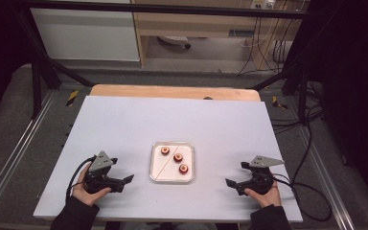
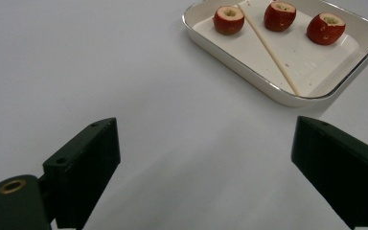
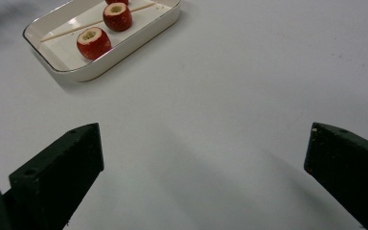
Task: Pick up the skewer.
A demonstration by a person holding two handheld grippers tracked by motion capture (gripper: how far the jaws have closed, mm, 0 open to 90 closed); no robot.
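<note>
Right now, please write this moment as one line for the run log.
left tongs: open, empty | right tongs: open, empty | tray: centre of table, holds three red cored fruits and a wooden skewer | contact: none

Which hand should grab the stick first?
Probably left. The stick lies along the tray's left side, nearer the left gripper. The right gripper would have to reach past the fruits. Both are open.

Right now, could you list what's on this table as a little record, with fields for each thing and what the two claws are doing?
tray: white tray, centre of table
fruit: three red cored fruits in tray, apart from one another
stick: thin wooden stick lying slantwise in tray
left claw: left claw open, holding nothing, left of tray
right claw: right claw open, holding nothing, right of tray
</note>
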